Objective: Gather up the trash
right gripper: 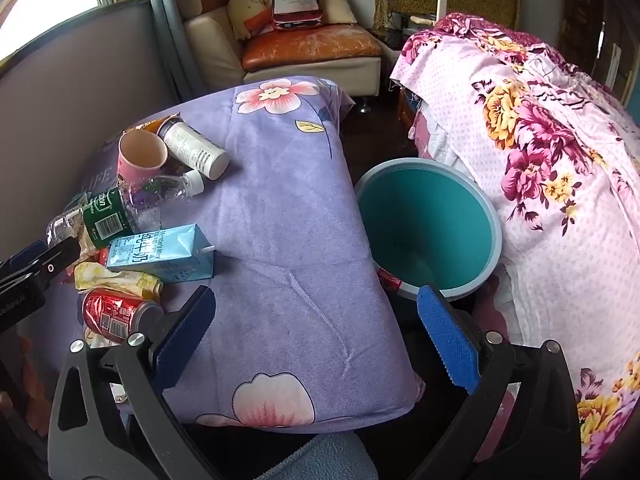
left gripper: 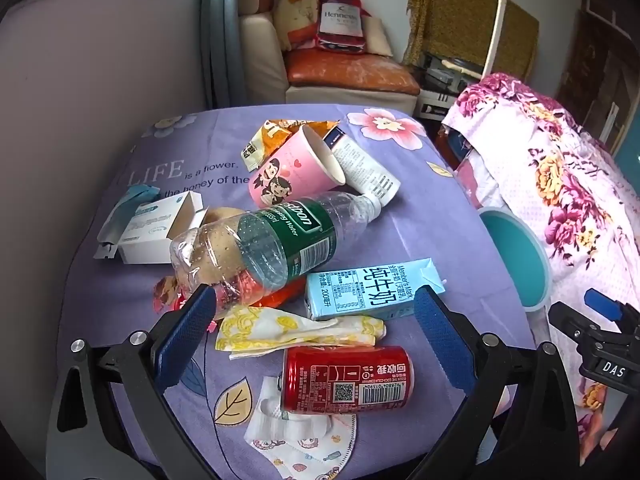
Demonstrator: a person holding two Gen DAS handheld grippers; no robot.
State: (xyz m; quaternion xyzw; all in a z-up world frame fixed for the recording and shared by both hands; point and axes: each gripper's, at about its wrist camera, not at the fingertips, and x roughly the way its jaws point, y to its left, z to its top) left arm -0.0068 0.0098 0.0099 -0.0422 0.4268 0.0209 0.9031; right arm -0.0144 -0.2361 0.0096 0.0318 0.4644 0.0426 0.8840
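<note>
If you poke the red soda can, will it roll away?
Probably. The red can lies on its side, so its round wall could roll across the purple cloth. The soft cloth and the crumpled yellow napkin touching it might stop it soon. It shows no dents, so it likely stays stiff when squeezed, though smooth metal may slip.

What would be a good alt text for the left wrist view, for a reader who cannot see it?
The open left tongs hover over trash on a purple flowered tablecloth: a plastic bottle, a blue milk carton, a red can, a pink paper cup and a crumpled napkin. A teal bin stands to the right of the table.
</note>
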